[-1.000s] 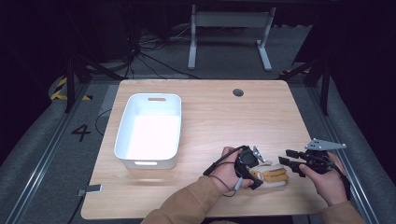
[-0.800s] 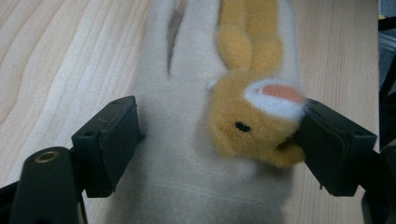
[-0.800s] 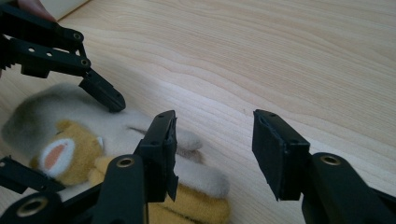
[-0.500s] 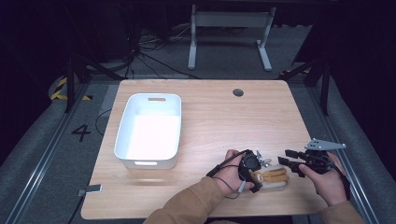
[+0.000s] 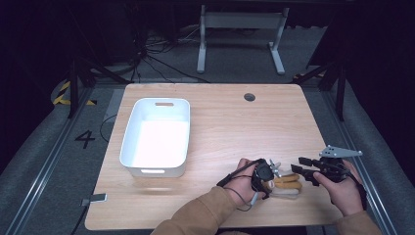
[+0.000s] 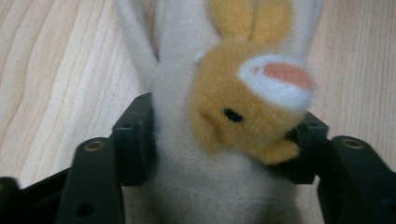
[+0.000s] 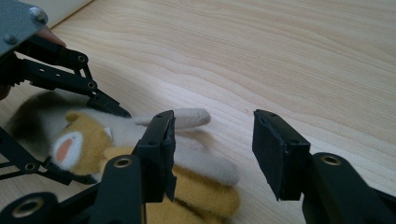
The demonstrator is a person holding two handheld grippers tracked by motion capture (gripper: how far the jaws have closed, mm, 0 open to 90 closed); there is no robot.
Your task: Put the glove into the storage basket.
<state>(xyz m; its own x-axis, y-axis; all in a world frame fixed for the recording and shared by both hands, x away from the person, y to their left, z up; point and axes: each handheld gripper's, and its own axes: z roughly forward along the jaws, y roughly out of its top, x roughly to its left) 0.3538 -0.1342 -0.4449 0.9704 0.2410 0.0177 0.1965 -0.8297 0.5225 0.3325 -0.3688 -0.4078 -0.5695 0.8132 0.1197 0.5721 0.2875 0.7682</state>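
A plush toy (image 5: 288, 183), cream with a yellow-orange face and limbs, lies on the wooden table (image 5: 235, 127) near its front right. My left gripper (image 5: 268, 178) is shut on the plush toy (image 6: 219, 116), and its jaws press into the cream body from both sides. My right gripper (image 5: 299, 166) is open just right of the toy. In the right gripper view its jaws (image 7: 212, 140) stand apart over the plush toy's (image 7: 88, 140) cream limb without touching it.
A white plastic bin (image 5: 155, 104) stands empty on the left half of the table. A round cable hole (image 5: 249, 97) sits near the far edge. Metal stand legs (image 5: 240, 22) and cables lie on the dark floor beyond.
My left gripper has edged slightly right and toward the front on the plush toy. The right gripper has held its place.
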